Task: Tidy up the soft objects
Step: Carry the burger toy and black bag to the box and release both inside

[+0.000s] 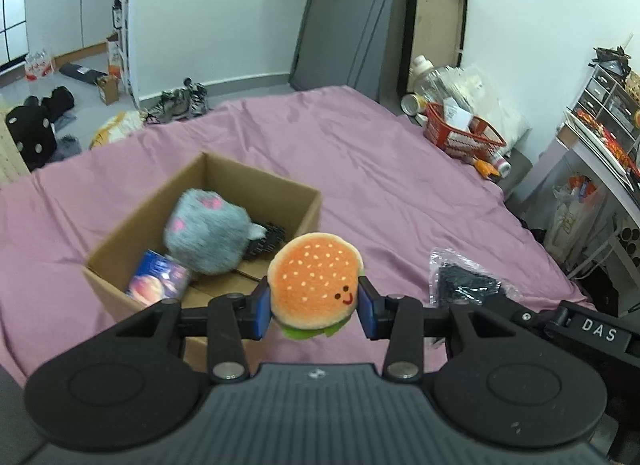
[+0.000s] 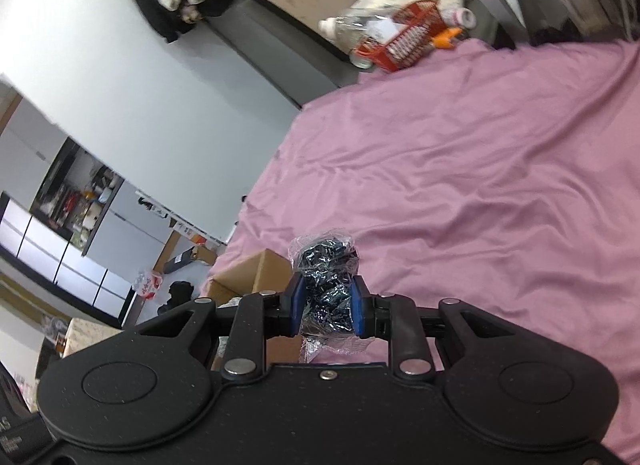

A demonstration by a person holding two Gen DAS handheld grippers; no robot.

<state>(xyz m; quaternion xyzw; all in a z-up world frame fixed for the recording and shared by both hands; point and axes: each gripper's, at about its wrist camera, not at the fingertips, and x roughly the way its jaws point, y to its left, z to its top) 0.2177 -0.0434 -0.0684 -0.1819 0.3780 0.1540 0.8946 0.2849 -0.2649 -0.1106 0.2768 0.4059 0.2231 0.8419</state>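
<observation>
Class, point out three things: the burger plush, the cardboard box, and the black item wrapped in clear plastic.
burger plush (image 1: pixel 315 279), left wrist view, on its seeded bun.
cardboard box (image 1: pixel 262 179), left wrist view, on its far wall.
plastic-wrapped black item (image 2: pixel 326 289), right wrist view, on its middle.

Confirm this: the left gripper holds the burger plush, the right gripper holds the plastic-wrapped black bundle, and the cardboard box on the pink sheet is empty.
Not empty. The left wrist view shows the cardboard box holding a grey plush and a blue can. The rest stands: left gripper holds the burger plush, right gripper the plastic-wrapped black bundle, on the pink sheet.
</observation>
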